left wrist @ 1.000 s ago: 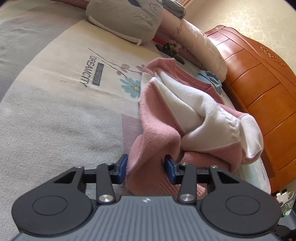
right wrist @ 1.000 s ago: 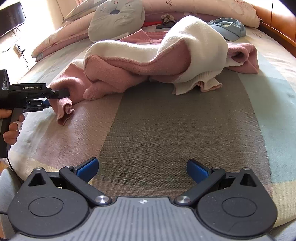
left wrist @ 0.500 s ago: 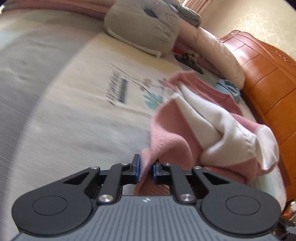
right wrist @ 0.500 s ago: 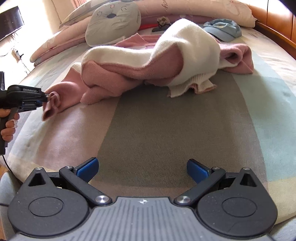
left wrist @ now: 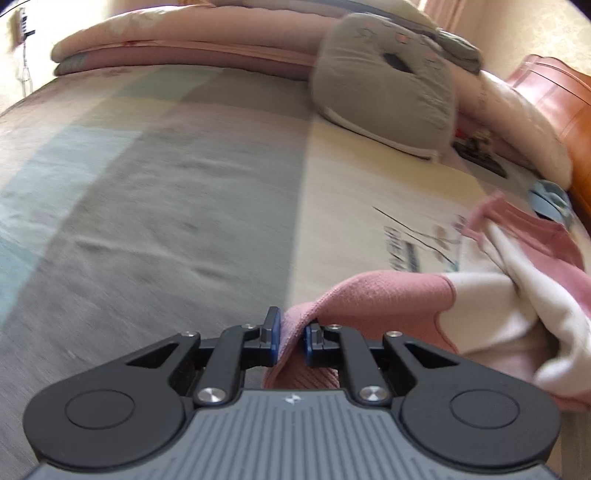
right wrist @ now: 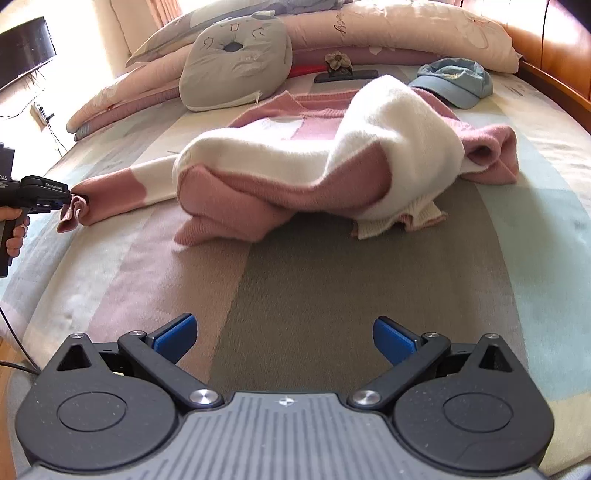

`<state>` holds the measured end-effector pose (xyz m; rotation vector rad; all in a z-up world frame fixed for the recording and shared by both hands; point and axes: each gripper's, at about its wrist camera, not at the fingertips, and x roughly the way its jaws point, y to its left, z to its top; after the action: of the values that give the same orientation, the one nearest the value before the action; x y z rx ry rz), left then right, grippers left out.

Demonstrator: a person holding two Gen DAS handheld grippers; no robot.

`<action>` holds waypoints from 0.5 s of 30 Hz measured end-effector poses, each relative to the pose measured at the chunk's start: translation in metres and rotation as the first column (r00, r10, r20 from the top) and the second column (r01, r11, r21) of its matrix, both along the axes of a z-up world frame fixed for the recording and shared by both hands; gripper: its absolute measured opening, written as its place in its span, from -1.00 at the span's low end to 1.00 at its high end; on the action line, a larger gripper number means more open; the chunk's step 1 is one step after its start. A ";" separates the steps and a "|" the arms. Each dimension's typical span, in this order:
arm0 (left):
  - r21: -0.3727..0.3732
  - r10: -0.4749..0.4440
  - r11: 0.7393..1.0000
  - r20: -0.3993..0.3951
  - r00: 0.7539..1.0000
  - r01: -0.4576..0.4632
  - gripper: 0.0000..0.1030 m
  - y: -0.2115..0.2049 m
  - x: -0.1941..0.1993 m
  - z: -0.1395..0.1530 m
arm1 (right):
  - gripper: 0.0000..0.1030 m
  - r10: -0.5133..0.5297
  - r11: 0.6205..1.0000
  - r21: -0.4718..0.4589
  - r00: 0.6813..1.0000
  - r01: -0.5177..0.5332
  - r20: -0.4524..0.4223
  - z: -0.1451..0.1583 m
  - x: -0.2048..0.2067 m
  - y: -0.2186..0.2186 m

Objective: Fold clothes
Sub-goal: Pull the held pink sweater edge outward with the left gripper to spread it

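Note:
A pink and white knitted sweater [right wrist: 317,162] lies crumpled across the middle of the bed. One pink sleeve [right wrist: 110,195] stretches out to the left. My left gripper [left wrist: 291,332] is shut on the cuff of that sleeve [left wrist: 295,317]; in the right wrist view it [right wrist: 70,197] shows at the left edge, held by a person's hand [right wrist: 14,225]. My right gripper [right wrist: 284,336] stands wide open above the bare bedspread, well short of the sweater's hem [right wrist: 399,221], with nothing between its fingers.
A grey cat-face cushion [right wrist: 236,62] and long pink pillows [right wrist: 399,29] line the head of the bed. A blue cap [right wrist: 458,81] lies beyond the sweater on the right. The wooden bed frame [right wrist: 554,85] runs along the right side. A cable [right wrist: 14,343] hangs at the left.
The left gripper closed on the sleeve cuff and pulled it out to the left, stretching the sleeve straight. The right gripper rose slightly and stayed open.

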<state>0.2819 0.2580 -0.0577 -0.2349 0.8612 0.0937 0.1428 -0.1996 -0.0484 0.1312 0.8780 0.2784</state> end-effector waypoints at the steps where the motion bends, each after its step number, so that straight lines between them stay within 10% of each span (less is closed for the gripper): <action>1: 0.009 0.017 1.000 -0.003 1.000 -0.017 -0.79 0.007 0.003 0.001 | 1.00 -0.002 1.000 -0.002 1.000 0.002 0.003 0.001 0.002 0.001; 15: -0.016 0.178 0.984 -0.068 0.982 -0.179 -0.50 0.090 0.045 -0.008 | 1.00 -0.024 0.999 -0.033 1.000 0.023 -0.020 -0.004 0.029 0.009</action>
<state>0.3273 0.3478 -0.0653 -0.3314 0.9062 0.2607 0.1717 -0.1910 -0.0520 0.1143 0.9003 0.2411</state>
